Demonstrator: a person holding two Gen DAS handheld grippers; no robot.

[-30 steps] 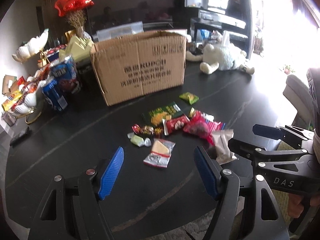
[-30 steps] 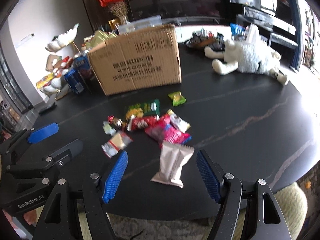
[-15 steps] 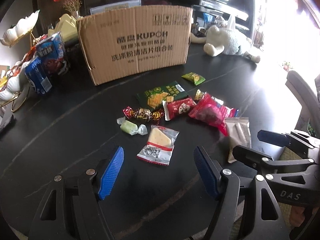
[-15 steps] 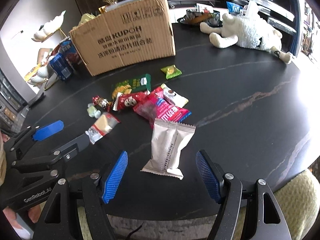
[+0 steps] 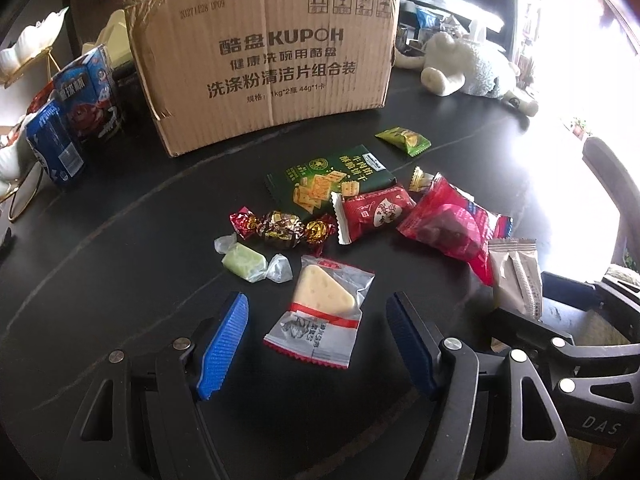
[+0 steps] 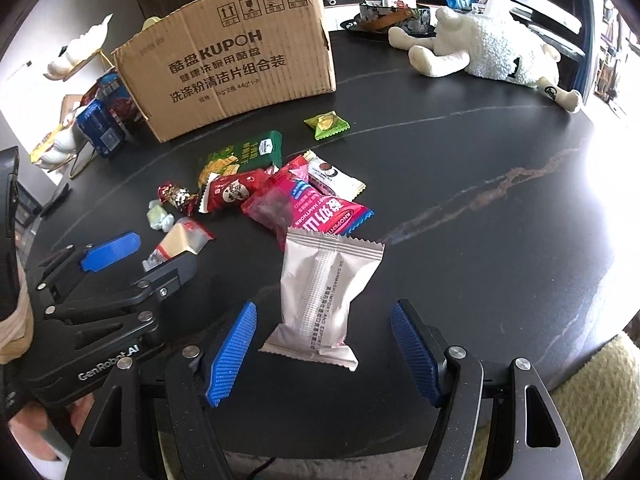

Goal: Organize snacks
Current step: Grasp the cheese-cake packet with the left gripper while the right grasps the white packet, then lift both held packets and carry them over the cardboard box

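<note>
Several small snacks lie loose on the black table [image 5: 100,264] in front of a brown cardboard box [image 5: 272,68]. A clear packet with a cheese-shaped wedge [image 5: 322,314] lies flat between the fingers of my left gripper [image 5: 318,346]; the jaws are closing and the blue pads stand clear of it. A pale beige wrapped packet [image 6: 326,294] lies between the fingers of my right gripper [image 6: 322,350], whose jaws are closing too, pads apart from the wrapper. Beyond lie a pink-red bag [image 6: 308,206], a red packet [image 5: 372,210], a green cracker pack [image 5: 328,182] and wrapped candies [image 5: 280,226].
Blue snack boxes [image 5: 68,120] and a white shell-shaped stand [image 5: 24,56] are left of the box. A white plush toy [image 6: 492,48] lies at the back right beside a dark tray [image 6: 384,20]. The table's near edge borders a yellow-green cushion [image 6: 592,408].
Both grippers have come down and closer to the table, so the snacks look larger. The cheese packet and the beige packet now lie between the left and right fingers. Both jaws have narrowed slightly.
</note>
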